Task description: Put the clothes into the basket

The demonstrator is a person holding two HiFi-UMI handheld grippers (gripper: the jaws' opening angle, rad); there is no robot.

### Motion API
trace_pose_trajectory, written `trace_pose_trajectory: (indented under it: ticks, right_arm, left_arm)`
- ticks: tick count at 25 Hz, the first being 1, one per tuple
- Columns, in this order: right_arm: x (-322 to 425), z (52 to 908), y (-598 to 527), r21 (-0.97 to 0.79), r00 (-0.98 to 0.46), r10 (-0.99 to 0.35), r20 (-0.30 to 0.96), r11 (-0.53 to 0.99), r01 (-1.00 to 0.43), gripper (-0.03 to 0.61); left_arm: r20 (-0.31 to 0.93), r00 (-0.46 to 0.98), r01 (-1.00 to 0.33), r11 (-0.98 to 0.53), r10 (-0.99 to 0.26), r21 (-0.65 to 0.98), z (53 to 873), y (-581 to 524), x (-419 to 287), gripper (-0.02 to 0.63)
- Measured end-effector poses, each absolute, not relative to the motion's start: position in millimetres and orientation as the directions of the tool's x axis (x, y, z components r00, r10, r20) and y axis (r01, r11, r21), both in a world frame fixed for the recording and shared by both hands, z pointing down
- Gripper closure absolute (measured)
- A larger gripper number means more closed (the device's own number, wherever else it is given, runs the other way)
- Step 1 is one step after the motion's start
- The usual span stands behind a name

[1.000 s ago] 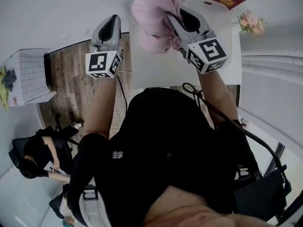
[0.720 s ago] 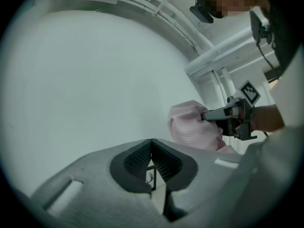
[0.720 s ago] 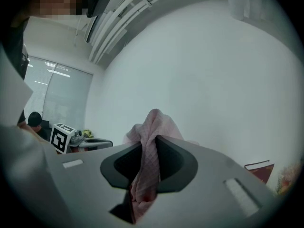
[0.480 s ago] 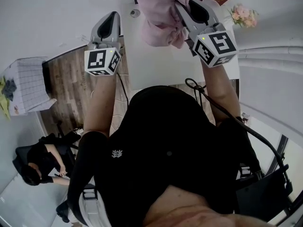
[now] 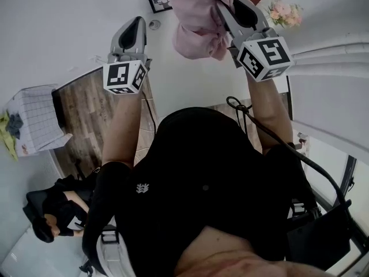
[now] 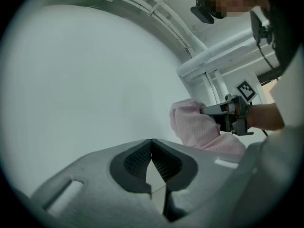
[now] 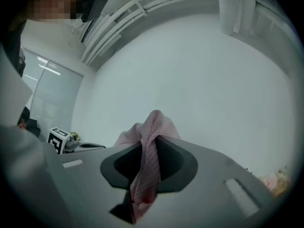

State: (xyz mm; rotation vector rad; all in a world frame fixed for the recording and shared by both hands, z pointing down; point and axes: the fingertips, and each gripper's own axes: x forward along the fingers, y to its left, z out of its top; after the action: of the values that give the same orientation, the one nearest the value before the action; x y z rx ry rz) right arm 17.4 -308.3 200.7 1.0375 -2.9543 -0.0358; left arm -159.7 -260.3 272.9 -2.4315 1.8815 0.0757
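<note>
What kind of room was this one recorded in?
Probably an office or studio dressed like a home: wood floor, white table, framed picture, flowers, basket.

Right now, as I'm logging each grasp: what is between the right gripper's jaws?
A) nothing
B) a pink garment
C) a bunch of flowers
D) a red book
B: in its own view the right gripper has its jaws pressed on a fold of the pink garment, which bunches out past them.
</note>
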Motion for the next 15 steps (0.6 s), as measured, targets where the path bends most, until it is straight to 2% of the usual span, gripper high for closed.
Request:
trace_pose_trajectory:
  ticks: [4,8,15]
  right_arm:
    - [44,196,-319,0.018,-0.760,-0.650,-0.014,0.760,-0.650,0.505]
    - [42,190,-311,0.037,-0.734,-0.679,-0.017,0.733,-0.679,0.506]
    - [116,199,-334,0.014,-0.659,-0.752,-0.017,0.659,-0.752,0.509]
  left_arm:
    - [-0.077,0.288,-0.958,-0.286,-0.955,-0.035,268,-279,-133,0.614]
    - [-0.092,0.320,-0.947,-0.317,-0.943,-0.040,260,-277,-137,0.614]
    - [-0.071,0.380,-0.925,-0.377,-0.922,-0.047,267,-302,-82,0.614]
